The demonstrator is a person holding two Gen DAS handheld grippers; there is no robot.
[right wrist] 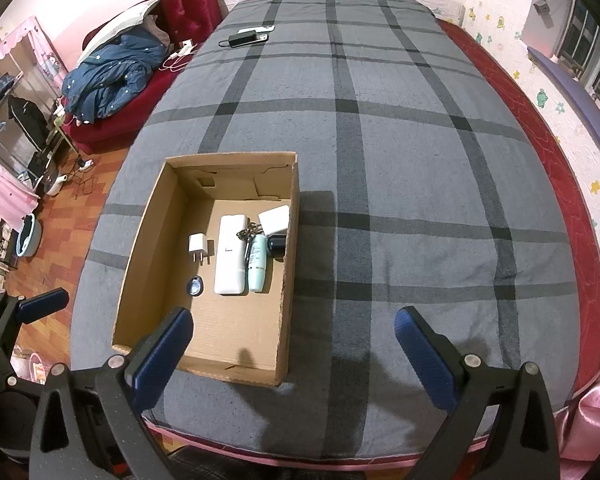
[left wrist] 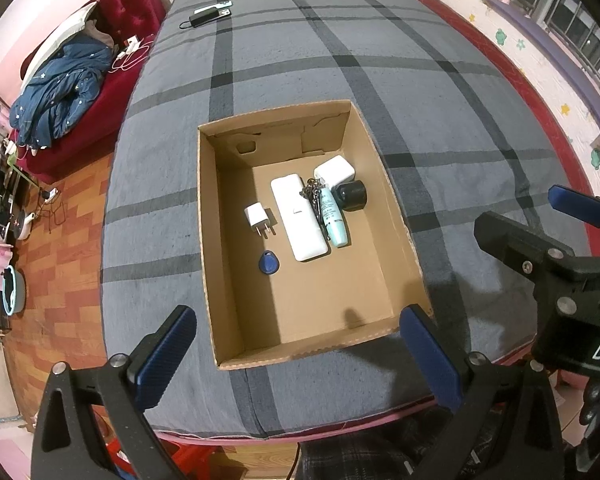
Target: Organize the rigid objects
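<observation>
An open cardboard box sits on the grey plaid bed cover. Inside lie a white power bank, a white plug charger, a blue key fob, a pale green tube, a metal chain, a white adapter and a black round object. My left gripper is open and empty above the box's near edge. My right gripper is open and empty beside the box's right near corner.
A black charger and phone lie at the bed's far end. A red sofa with a blue quilt stands left. The wooden floor lies left of the bed. The right gripper's body shows in the left wrist view.
</observation>
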